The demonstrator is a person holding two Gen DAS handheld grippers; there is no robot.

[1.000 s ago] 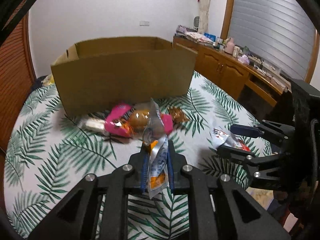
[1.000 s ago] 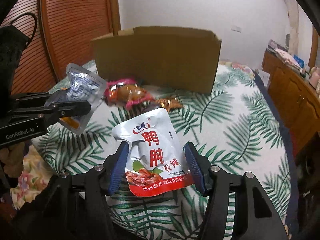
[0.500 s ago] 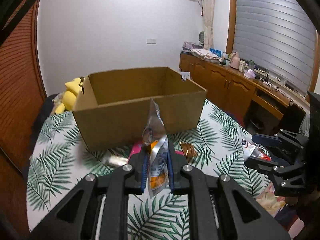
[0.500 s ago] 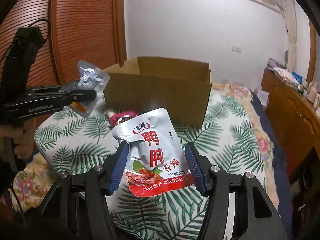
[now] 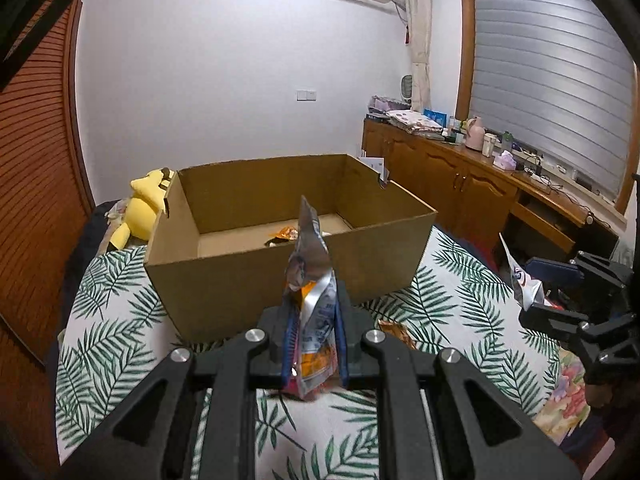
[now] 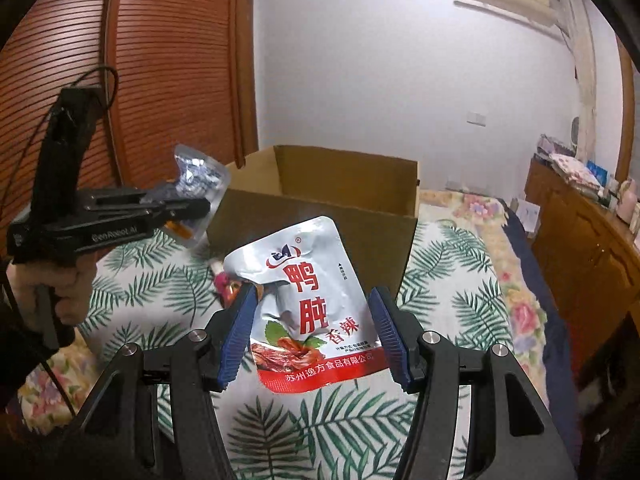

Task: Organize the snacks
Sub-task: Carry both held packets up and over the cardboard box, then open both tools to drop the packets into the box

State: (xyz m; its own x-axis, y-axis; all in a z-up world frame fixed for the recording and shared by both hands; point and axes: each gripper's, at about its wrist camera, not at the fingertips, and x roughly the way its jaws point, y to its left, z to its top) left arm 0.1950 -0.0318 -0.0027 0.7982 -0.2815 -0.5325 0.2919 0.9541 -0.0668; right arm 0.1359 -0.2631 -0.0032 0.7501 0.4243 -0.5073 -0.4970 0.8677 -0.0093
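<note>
A: What has changed over the last second?

B: Both tools have come up. A second ago the left wrist view looked at the outer wall of the cardboard box (image 5: pixel 288 280); now it looks down over the near rim onto the box floor, where an orange packet (image 5: pixel 285 233) already lies.

A: And the grips?

B: Unchanged. The left tool (image 5: pixel 311 344) is clamped on a silver and orange pouch (image 5: pixel 310 292), held upright and edge-on, just near of the box wall. The right tool (image 6: pixel 312 334) holds the white and red duck snack pouch (image 6: pixel 308 308) between its blue pads (image 6: pixel 236 336); its jaws are set wider, pressing the pouch's edges.

A: Where is that one relative to the box?

B: Near of it and to the right, above the palm-leaf cloth (image 6: pixel 464 304) of the bed, not yet over the opening.

A: So what does the rise mean?

B: I'd judge both pouches now clear the rim, so the carry forward and the drop come next. More snacks remain on the cloth: a brown wrapper (image 5: pixel 394 330) near the box and something pink (image 6: pixel 224 286) left of the right tool.
</note>
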